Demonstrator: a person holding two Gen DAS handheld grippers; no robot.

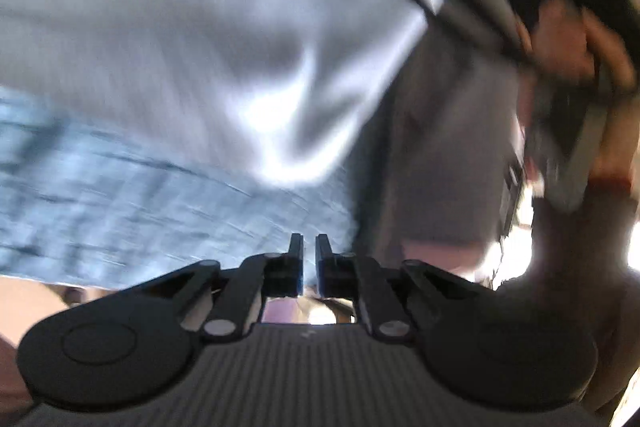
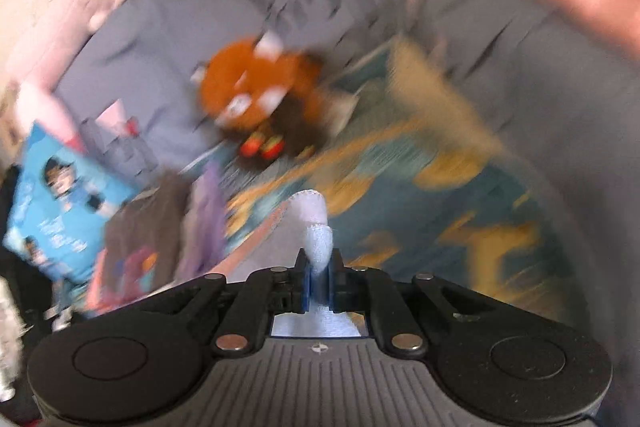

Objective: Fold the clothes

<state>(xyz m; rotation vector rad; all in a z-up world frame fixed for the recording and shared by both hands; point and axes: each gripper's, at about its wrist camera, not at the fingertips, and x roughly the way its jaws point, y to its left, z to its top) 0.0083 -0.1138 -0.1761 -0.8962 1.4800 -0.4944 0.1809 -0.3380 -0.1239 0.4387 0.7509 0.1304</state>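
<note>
Right gripper [image 2: 318, 269] is clamping a bunched fold of white cloth [image 2: 316, 223]; the fabric is sticking up between the jaws and also showing behind them. Left gripper [image 1: 309, 251] is reading nearly closed, jaws almost together with a thin gap. Can't tell if any fabric is pinched there; nothing is visible between the tips.

White garment [image 1: 180, 27] is filling most of the left view, hanging or draped close in front, with a blue denim-looking piece [image 1: 120, 195] below it. A person's hand [image 1: 568, 39] is showing top right on another device.

Risks, as I'm judging them:
- The right grip is sitting on a narrow bunch, so fabric may slip out under a pull.
- If the left is holding nothing, the garment is hanging from one corner and the fold is going crooked.
- Both views are heavily blurred, so the edges are hard to line up.
- Clutter below the right gripper could be snagging the cloth: orange plush toy [image 2: 260, 83], blue booklet [image 2: 60, 199], patterned blanket [image 2: 460, 195] on the grey sheet [image 2: 180, 19].

Writing: the sheet is carrying large looping script, and the booklet has print and cartoon figures. Neither is legible. No brand is readable.
</note>
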